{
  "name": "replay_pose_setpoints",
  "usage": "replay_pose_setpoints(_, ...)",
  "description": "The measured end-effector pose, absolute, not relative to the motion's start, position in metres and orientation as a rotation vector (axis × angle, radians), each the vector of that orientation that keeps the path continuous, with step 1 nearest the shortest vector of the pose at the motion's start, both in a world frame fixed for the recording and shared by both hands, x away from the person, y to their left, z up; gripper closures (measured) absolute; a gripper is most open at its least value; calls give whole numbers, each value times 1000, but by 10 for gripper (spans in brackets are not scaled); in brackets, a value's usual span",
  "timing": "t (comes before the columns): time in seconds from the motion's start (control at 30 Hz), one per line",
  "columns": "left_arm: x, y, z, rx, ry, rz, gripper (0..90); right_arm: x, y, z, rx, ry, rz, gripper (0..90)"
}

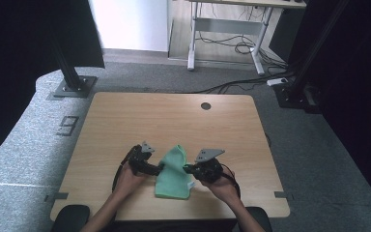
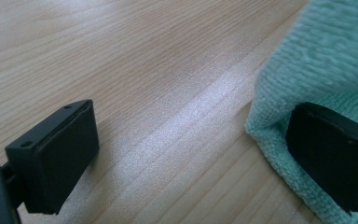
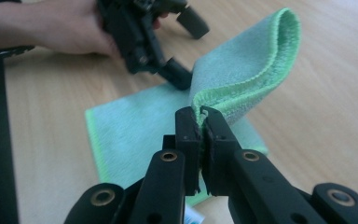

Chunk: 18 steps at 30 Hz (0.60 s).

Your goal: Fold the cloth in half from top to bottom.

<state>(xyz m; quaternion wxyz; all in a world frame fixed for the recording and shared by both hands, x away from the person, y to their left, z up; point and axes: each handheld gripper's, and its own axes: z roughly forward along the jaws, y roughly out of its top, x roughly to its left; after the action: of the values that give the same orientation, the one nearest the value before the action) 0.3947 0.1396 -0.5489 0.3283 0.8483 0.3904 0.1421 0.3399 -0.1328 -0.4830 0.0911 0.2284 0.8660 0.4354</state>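
Soft mint-green microfibre cloth [image 1: 174,174] with brighter green stitched hem, lying near the table's [image 1: 125,121] near edge, one part lifted and folded over. Right gripper [image 3: 200,116] clamped on that raised hem. Left gripper [image 2: 186,154] spread wide, one jaw resting on the cloth's left edge.

I count one green cloth [image 1: 175,173], one wooden table [image 1: 174,116] — two grippers, left [image 1: 160,168], right [image 1: 186,168].
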Motion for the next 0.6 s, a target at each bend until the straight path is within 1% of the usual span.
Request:
replay_pose_setpoints(0.33, 394, 140, -549, 2220, 1025, 373, 27, 319, -130, -507, 699, 2641, 1237, 850)
replay_pose_setpoints(0.6, 394, 140, -549, 2219, 1023, 370, 25, 315, -126, -529, 737, 2705, 1135, 847)
